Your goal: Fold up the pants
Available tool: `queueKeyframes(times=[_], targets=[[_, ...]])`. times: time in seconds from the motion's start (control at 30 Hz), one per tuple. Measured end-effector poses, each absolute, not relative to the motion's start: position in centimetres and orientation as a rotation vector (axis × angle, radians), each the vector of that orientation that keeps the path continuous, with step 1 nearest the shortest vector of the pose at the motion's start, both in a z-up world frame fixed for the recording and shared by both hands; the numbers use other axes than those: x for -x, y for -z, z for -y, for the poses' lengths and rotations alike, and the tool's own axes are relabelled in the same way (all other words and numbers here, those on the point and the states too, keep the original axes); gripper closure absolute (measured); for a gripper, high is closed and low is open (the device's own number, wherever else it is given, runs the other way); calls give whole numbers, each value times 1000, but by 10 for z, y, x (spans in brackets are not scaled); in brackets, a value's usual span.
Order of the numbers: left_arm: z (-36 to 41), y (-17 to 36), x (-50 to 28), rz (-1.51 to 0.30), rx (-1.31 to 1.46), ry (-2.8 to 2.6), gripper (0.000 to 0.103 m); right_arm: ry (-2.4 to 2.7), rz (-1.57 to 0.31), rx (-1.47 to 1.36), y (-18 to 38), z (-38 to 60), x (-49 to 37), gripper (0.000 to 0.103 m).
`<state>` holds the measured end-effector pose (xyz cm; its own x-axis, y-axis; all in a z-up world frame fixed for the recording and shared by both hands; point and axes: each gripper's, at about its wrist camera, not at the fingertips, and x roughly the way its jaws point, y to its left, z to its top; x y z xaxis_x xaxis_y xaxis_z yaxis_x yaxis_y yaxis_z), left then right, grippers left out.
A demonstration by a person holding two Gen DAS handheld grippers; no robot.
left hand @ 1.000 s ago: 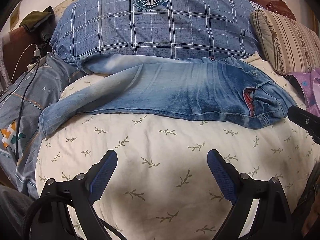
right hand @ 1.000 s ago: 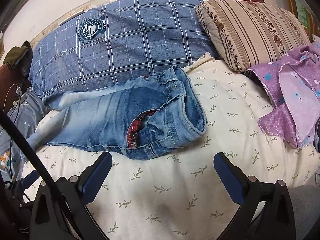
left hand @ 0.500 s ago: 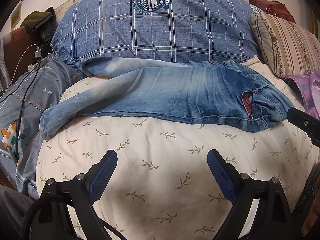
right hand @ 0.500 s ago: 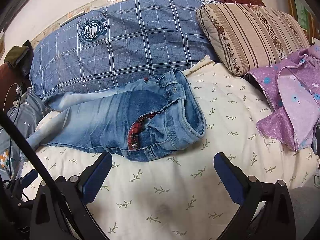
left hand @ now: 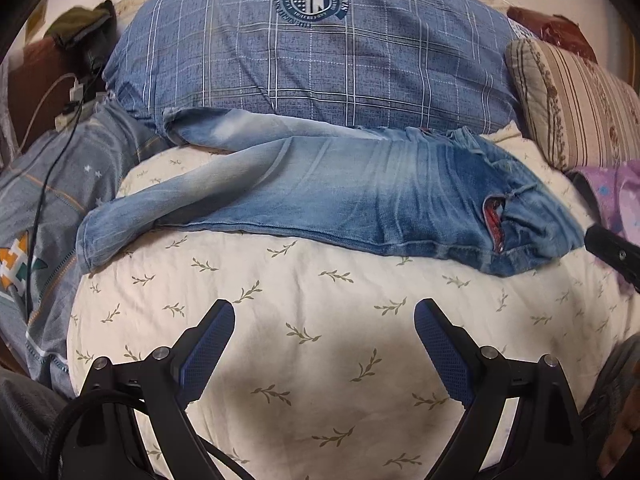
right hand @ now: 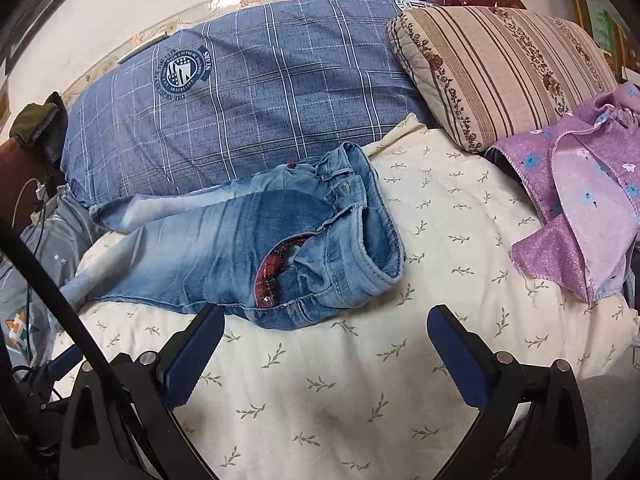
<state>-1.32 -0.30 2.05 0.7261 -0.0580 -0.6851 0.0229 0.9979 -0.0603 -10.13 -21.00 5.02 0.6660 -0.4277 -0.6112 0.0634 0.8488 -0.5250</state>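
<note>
Light blue jeans (left hand: pixel 340 196) lie on the cream leaf-print bedspread (left hand: pixel 320 320), legs to the left, waist to the right, one leg folded over the other. In the right wrist view the jeans (right hand: pixel 224 244) show the open waistband with red plaid lining. My left gripper (left hand: pixel 324 316) is open and empty, hovering over the bedspread in front of the jeans' middle. My right gripper (right hand: pixel 326 320) is open and empty, just in front of the waistband. Its tip also shows at the right edge of the left wrist view (left hand: pixel 612 248).
A large blue plaid pillow (left hand: pixel 312 52) lies behind the jeans. A striped beige pillow (right hand: pixel 500 68) is at the back right. A purple flowered garment (right hand: pixel 580 208) lies on the right. Grey bedding and cables (left hand: pixel 44 152) are at the left.
Both grippers have drawn slightly closer to the jeans, which sit lower and nearer in both views. The jeans have not moved. Both grippers stay open.
</note>
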Motion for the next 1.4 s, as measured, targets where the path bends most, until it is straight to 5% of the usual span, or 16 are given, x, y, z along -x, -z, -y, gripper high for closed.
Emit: queueKeyframes(times=[0.37,0.63,0.9,1.03,1.17,1.23,1.4], targets=[[-31,-49,-3,-861,191,93,11,280,-834,493,-79,201,97,2],[-36,-64,-90,-982,254,189,11,265,-956,533,-80,204,24,2],[-52,-5,-146,-1060,346,214,19,350,-1021,516,-54,256,-3,4],[-62,14,-159,-1079,409,230,19,315,-1123,461,-31,279,2,17],[-70,22,-176,-1093,467,267,19,275,-1190,405,-25,286,-6,65],[-71,25,-185,-1110,476,277,19,242,-1183,406,-32,287,-5,76],[-72,28,-209,-1165,493,262,22,227,-1140,341,-67,304,-4,78]])
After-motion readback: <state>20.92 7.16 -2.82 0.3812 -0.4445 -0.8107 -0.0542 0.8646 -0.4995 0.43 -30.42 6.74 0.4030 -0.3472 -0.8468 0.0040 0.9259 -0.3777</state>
